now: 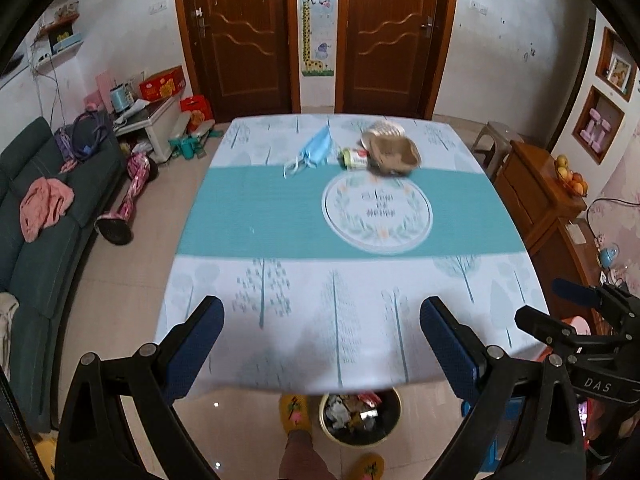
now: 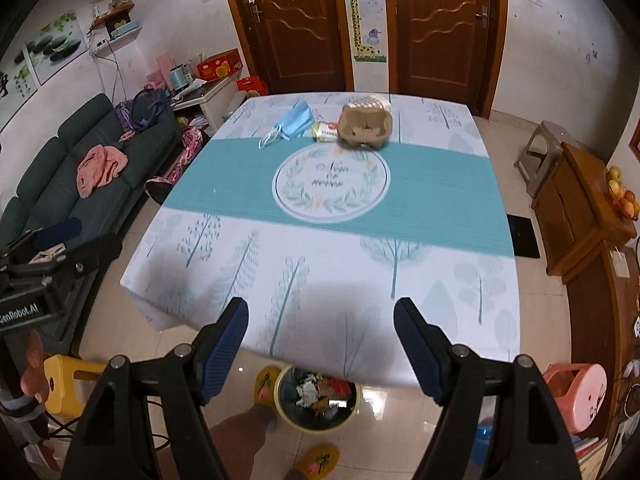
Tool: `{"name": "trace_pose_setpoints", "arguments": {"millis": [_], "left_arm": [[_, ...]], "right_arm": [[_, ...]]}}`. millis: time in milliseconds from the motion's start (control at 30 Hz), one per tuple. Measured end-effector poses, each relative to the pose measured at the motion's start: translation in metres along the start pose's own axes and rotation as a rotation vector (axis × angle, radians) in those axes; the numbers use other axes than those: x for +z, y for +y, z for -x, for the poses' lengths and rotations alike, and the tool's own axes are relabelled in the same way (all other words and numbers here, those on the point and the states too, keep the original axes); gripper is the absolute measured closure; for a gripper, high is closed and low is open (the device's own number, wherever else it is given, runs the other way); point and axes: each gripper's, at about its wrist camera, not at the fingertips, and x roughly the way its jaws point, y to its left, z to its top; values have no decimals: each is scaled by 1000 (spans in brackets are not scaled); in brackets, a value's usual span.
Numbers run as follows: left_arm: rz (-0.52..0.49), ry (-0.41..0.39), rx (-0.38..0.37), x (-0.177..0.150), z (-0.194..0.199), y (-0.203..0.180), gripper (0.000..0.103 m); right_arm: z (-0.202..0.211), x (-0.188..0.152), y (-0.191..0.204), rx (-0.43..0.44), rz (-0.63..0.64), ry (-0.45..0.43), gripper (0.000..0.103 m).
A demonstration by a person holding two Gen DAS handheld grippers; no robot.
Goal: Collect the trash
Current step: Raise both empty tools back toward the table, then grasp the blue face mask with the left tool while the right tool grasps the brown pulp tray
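While both grippers, left gripper (image 1: 322, 344) and right gripper (image 2: 321, 344), hang wide and empty, the face mask (image 1: 316, 148) lies far across the table (image 1: 248, 216); likely light, limp; best pinched mid-fold.

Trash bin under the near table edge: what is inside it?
The trash bin holds crumpled white paper, red and yellow wrappers and something shiny, piled on a dark liner. The tablecloth edge hides its far rim; what lies deeper is covered.
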Motion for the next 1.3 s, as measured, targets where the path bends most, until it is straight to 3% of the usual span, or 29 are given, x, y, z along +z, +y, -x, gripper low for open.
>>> {"name": "trace_pose_setpoints", "arguments": {"millis": [333, 567, 767, 1000, 1300], "left_arm": [[-33, 12, -58, 91, -71, 35, 6], [-67, 19, -28, 160, -133, 63, 6], [-104, 110, -74, 208, -211, 74, 6], [-139, 211, -138, 230, -295, 61, 6], [-114, 302, -185, 240, -375, 47, 12]], "right_arm": [[-47, 76, -3, -44, -81, 12, 28], [-96, 142, -10, -76, -173, 27, 28], [-142, 182, -25, -102, -283, 40, 28], [-197, 203, -62, -114, -427, 86, 51], [-247, 206, -110, -160, -565, 110, 52]]}}
